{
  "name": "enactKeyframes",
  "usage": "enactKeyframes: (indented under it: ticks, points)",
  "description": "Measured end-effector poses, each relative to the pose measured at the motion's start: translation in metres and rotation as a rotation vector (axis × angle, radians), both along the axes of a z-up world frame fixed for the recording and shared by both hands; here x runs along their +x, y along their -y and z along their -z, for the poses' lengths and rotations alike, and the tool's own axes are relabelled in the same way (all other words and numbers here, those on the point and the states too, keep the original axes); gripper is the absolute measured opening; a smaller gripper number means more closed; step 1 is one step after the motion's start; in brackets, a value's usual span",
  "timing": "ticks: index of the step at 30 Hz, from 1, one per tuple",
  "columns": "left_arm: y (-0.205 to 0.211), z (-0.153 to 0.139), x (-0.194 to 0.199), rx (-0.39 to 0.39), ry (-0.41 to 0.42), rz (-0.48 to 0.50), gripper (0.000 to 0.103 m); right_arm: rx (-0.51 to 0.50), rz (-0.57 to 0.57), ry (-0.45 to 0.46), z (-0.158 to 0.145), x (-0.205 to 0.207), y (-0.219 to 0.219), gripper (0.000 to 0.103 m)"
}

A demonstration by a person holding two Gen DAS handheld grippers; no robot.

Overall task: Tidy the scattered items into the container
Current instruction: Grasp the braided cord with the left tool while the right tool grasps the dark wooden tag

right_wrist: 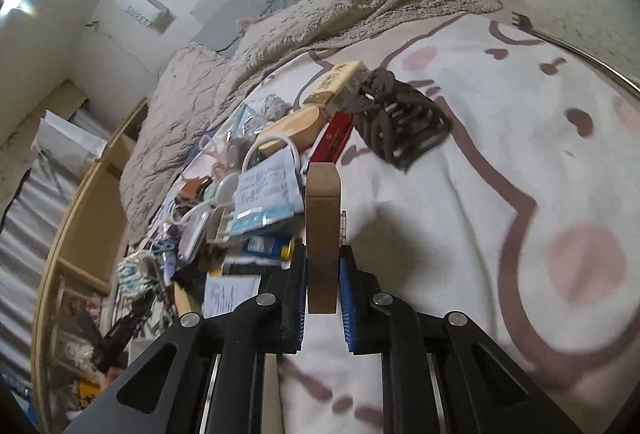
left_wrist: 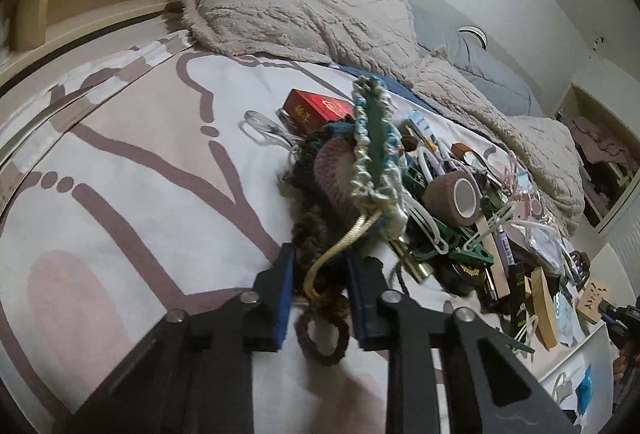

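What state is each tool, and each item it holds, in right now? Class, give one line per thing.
Left tool: closed on the braided cords.
Braided cords: gripped, trailing from the clutter pile.
Right tool: closed on the cardboard piece.
Cardboard piece: gripped, standing on edge.
Bandage roll: loose, lying on its side.

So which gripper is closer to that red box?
Probably the right. The red box lies just beyond the cardboard piece that the right gripper clamps. The left gripper, pinching cords, sees the box behind a whole heap.
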State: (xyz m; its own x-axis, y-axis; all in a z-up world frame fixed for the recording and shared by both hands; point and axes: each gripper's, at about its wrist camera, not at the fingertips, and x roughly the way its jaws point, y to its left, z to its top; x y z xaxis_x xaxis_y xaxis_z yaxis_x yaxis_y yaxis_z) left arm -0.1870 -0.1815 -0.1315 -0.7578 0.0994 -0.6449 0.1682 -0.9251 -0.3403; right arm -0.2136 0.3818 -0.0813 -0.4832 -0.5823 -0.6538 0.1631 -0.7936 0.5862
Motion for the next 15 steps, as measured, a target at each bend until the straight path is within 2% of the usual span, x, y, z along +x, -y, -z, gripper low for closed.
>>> enactKeyframes:
  ticks: [4,8,15]
  points:
    - [0.0,0.0,0.0,-0.008,-0.001,-0.003,0.018,-0.006,-0.03,0.044,0.005,0.016,-0.007,0.016]
    - [-0.001,0.0,0.002,-0.002,-0.008,0.0,0.014,0.009,-0.05,0.036,0.002,0.034,-0.011,0.016]
    - [0.003,-0.007,0.017,0.068,-0.015,0.024,0.01,0.003,-0.076,0.038,-0.005,0.071,-0.02,0.016]
